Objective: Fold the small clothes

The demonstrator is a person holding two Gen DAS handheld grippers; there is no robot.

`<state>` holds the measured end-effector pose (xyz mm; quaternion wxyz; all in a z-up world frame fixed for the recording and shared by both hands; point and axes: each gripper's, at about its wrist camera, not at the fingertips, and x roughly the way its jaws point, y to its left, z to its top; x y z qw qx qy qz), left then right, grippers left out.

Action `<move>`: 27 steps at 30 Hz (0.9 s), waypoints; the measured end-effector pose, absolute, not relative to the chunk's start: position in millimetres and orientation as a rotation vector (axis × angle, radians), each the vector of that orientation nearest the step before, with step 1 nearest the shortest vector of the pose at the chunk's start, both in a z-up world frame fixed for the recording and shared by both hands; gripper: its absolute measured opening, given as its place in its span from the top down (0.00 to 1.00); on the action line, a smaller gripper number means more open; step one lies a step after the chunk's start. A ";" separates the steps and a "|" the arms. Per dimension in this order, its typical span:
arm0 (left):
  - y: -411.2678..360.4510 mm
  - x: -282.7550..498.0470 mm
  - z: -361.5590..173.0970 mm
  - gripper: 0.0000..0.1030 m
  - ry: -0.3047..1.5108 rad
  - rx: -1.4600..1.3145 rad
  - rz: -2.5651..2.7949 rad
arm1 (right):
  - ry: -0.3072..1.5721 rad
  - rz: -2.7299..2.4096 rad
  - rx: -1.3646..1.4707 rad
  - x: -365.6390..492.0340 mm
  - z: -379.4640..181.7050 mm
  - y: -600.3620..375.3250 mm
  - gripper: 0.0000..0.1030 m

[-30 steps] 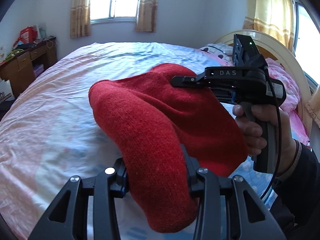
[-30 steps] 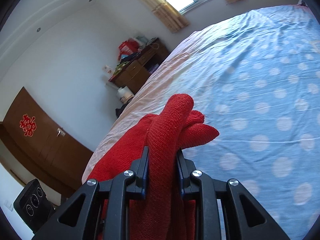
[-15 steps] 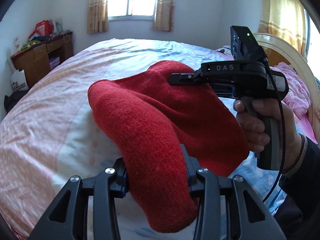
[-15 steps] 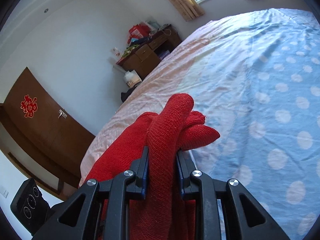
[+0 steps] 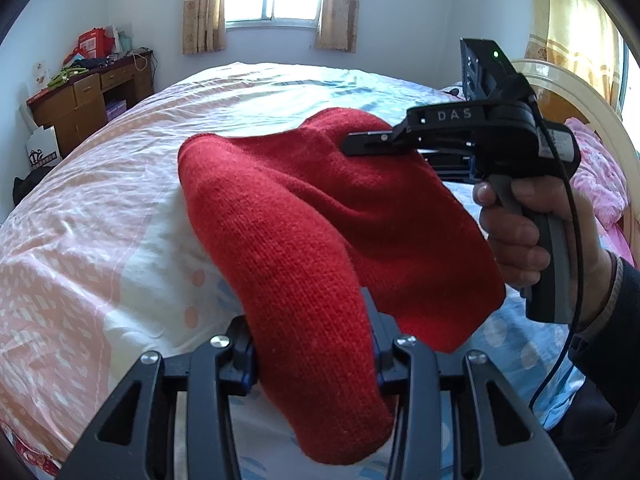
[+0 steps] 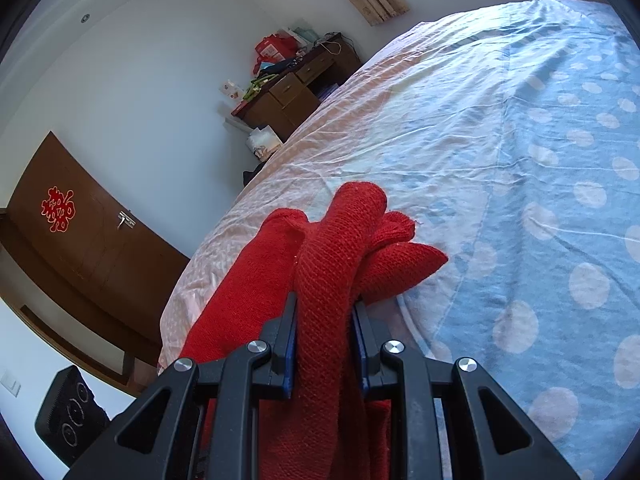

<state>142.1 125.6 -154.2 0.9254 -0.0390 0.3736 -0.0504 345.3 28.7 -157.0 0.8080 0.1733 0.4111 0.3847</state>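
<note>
left wrist view: your left gripper (image 5: 312, 344) pinches a thick fold of the red knit garment (image 5: 320, 216), held up above the bed (image 5: 120, 200); your right gripper (image 5: 360, 145), lettered "das", nips its far edge. it looks mid-fold; next, lower both ends evenly onto the sheet.

right wrist view: the right gripper (image 6: 325, 340) clamps a bunched ridge of the garment (image 6: 340, 248). the door (image 6: 80, 236) bears a red double-happiness character.

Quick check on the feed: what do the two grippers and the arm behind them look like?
Both grippers are black, with silver screws and blue pads: left gripper, right gripper. From the left camera, the right one reads "DAS", shows a green light, a grey handle, a black cable. Dark sleeve, wrist band.
</note>
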 end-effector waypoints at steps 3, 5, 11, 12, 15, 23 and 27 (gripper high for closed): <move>128.4 141.3 -159.3 0.59 0.774 -0.090 -0.102 | 0.885 0.824 0.368 345.8 -159.0 30.3 0.77; 129.9 140.6 -162.0 0.59 0.776 -0.099 -0.104 | 0.890 0.820 0.368 347.0 -161.7 29.1 0.77; 128.8 141.6 -161.1 0.57 0.775 -0.112 -0.106 | 0.912 0.785 0.381 351.6 -175.3 21.8 0.77; 130.6 142.1 -162.2 0.56 0.778 -0.118 -0.107 | 0.912 0.782 0.380 351.5 -176.4 21.6 0.77; 130.5 141.0 -162.0 0.50 0.782 -0.123 -0.103 | 0.909 0.761 0.353 350.5 -177.1 23.2 0.77; 133.8 141.6 -162.0 0.39 0.796 -0.117 -0.089 | 0.902 0.704 0.263 347.9 -178.1 30.7 0.76; 130.5 136.5 -155.0 0.34 0.805 -0.079 -0.079 | 0.897 0.693 0.225 346.2 -177.2 31.8 0.75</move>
